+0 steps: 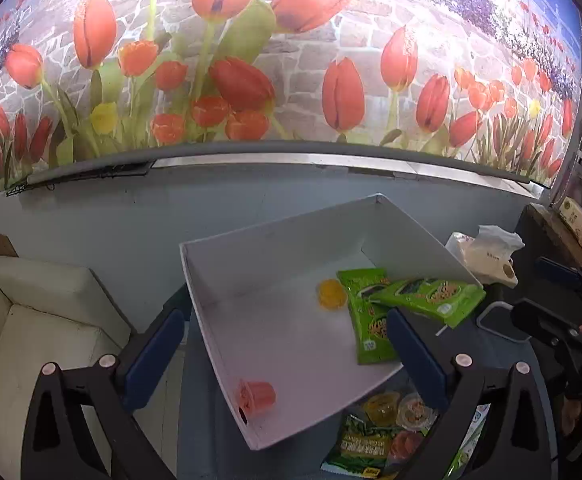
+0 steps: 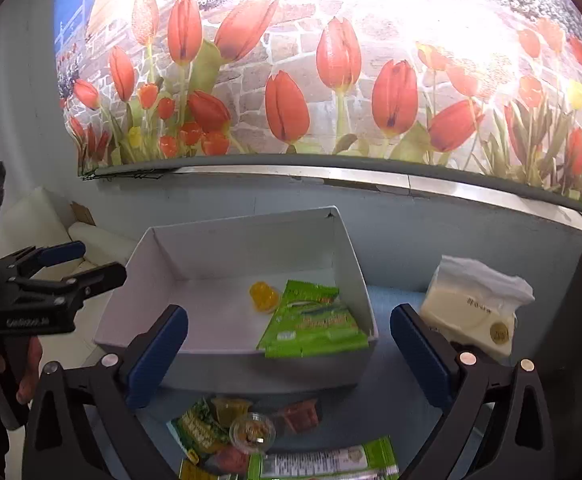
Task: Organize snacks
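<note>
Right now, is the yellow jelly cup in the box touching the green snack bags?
Cannot tell. In the left wrist view the yellow jelly cup sits right beside the green snack bags inside the white box, but neither view shows contact or a gap.

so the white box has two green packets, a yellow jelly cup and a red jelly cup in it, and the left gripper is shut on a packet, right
Not quite: the left gripper is open and holds nothing, as the left wrist view shows. The white box does hold two green packets, a yellow jelly cup and a red jelly cup.
</note>
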